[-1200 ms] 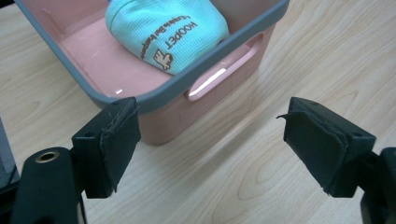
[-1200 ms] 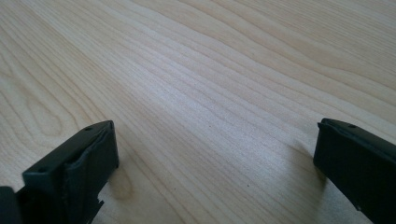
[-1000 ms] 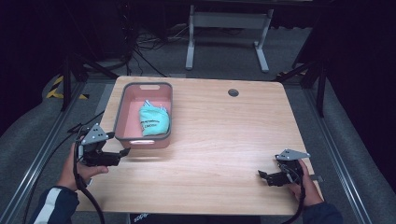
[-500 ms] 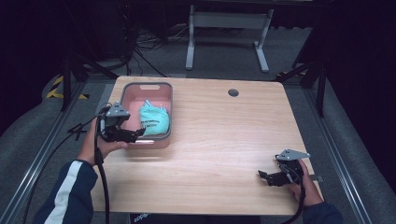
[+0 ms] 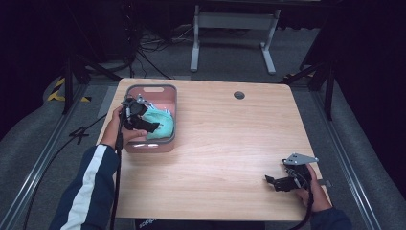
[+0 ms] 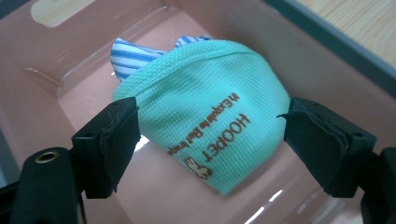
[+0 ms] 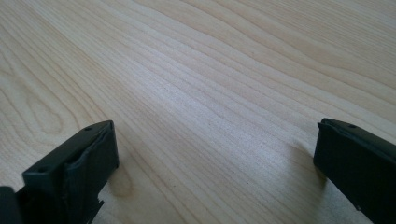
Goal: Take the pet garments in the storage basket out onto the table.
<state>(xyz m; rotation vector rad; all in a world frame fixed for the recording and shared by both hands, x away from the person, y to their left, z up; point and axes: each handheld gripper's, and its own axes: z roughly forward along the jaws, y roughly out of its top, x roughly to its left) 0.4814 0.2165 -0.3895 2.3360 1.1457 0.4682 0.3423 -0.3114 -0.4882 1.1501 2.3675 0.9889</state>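
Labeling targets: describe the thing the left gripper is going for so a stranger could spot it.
On the wooden table, find the pink bin at its far left. Inside lies a mint-green fabric pouch with brown HOOPET lettering, overlapping a blue-striped cloth.

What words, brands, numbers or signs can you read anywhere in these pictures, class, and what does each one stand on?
"HOOPET": brown print on the turquoise cloth in the pink basket, seen upside down in the left gripper view.
A smaller brown line beside it on the same cloth: too small and blurred to read.
A small brown animal sign beside the print.
Dark print at the table's near edge, high view: too small to read.
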